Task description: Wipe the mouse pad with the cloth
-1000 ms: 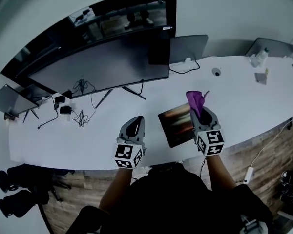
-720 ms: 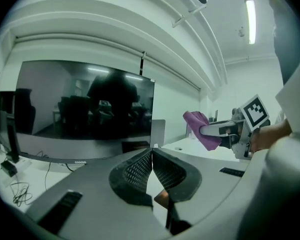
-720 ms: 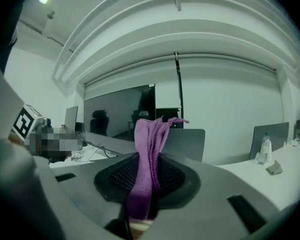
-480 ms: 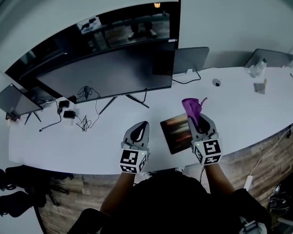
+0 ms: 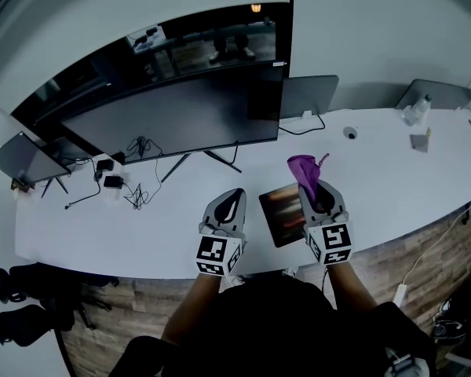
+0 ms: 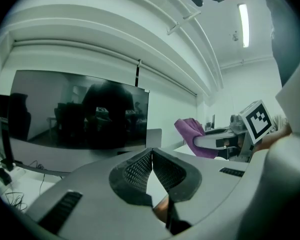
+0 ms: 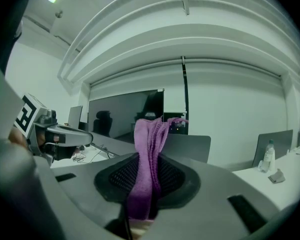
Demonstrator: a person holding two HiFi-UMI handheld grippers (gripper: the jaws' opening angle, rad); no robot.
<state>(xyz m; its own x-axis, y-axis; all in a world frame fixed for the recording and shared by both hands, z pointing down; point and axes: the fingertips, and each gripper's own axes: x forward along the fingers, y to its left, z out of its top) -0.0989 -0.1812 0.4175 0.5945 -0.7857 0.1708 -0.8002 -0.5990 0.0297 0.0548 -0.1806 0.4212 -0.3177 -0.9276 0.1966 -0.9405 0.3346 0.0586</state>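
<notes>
Black stuff lines the far side: a wide dark monitor (image 5: 180,112) on thin legs, a tangle of cables (image 5: 133,188) near its left end, and a smaller grey screen (image 5: 308,95) to its right. Further right there's a small round white thing (image 5: 348,133) and a bottle (image 7: 269,159), both well apart from the mouse pad (image 5: 281,214). The only thing over the pad is the right gripper (image 5: 312,187), which covers its right edge in the head view. The left gripper (image 5: 234,197) is just left of the pad, jaws pressed together on nothing.

The right gripper is clamped on the purple cloth (image 5: 304,168), which shows at the pad's far right corner. Its long axis runs along the jaws, loose end poking past the tips toward the far side. The pad is a dark rectangle with a streaky brownish print, lying flat, long side running near to far, slightly twisted.

It's all on a long curved white desk (image 5: 102,226), with a wood floor (image 5: 102,328) on the near side, pale walls (image 5: 377,30) and a strip light (image 6: 244,18) overhead.
</notes>
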